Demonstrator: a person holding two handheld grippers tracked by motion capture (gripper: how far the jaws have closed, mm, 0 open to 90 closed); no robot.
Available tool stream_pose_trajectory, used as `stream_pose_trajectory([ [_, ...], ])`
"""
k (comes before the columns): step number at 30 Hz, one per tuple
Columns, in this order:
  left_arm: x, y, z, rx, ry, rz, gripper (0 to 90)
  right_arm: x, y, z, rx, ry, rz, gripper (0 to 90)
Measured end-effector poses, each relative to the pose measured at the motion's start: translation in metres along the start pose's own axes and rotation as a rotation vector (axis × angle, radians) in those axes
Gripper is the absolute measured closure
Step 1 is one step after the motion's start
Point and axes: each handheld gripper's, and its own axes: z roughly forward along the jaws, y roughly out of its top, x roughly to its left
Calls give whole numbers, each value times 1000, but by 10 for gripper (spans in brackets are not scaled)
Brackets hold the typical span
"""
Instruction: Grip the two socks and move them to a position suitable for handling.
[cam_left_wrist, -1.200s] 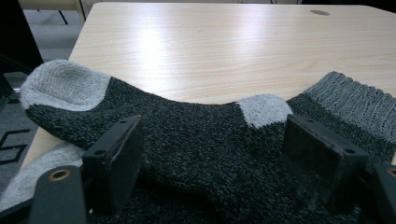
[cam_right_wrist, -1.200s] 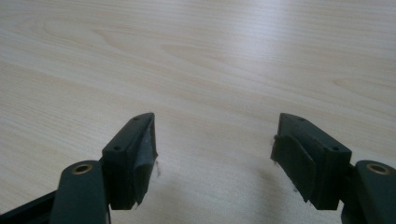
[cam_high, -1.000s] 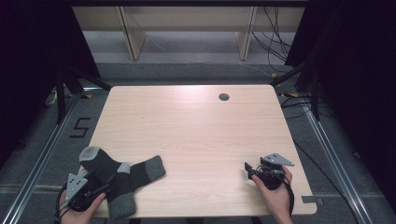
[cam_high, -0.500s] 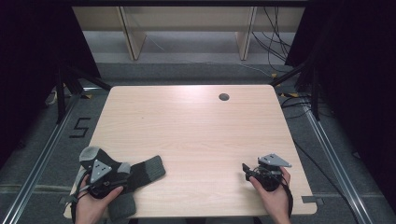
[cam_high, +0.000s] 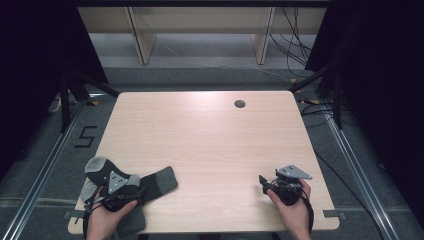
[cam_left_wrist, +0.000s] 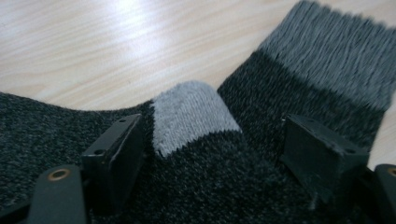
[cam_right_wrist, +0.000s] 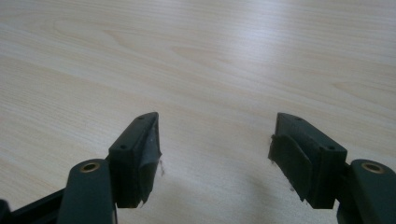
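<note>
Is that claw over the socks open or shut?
Open. The left claw has its two black jaws spread wide apart, with a grey-tipped fold of the socks lying between them, not pinched.

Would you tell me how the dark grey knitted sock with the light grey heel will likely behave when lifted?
The dark grey knitted sock will probably droop limply, since it bunches between the open left gripper. Its coarse knit should grip, not slip.

Two socks (cam_high: 150, 182), two grippers (cam_high: 119, 187), one table (cam_high: 200, 140).
</note>
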Motion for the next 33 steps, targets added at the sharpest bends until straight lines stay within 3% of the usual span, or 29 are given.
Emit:
stream_pose_trajectory([
  [3,-4,0,4,-8,18,-27,259,0,0,0,0,3,-1,330],
  [7,-4,0,0,16,43,-3,408,1,0,2,-3,12,1,330],
  [8,-6,-1,2,-11,57,-19,471,1,0,1,0,12,1,330],
  [10,-7,-1,1,-11,71,-8,589,0,0,1,6,6,0,330],
  [13,-11,-2,1,-11,125,10,650,-1,1,0,-14,11,4,330],
  [14,-12,-1,1,-4,130,9,659,-1,1,-1,-3,24,16,330],
  [15,-13,-1,1,-2,132,2,667,-1,1,-2,-7,8,8,330],
  [16,-12,0,0,0,127,-5,674,1,1,-2,-7,3,40,330],
  [17,-11,-1,0,-9,122,-11,681,-2,1,-2,-12,-7,-3,330],
  [18,-11,-1,0,-15,120,-21,685,-2,1,-2,-7,1,2,330],
  [19,-9,-1,-2,-10,111,-28,689,0,0,-1,-2,2,39,331],
  [23,-6,1,-6,-21,78,-54,700,-4,0,1,-11,-14,4,331],
  [25,-5,4,-10,-21,67,-42,702,-1,0,0,-9,11,32,331],
  [26,-5,5,-12,-22,63,-34,702,-3,1,1,-12,-14,-7,331],
  [33,-6,17,-25,-58,63,-14,702,-1,1,0,-15,17,11,331],
])
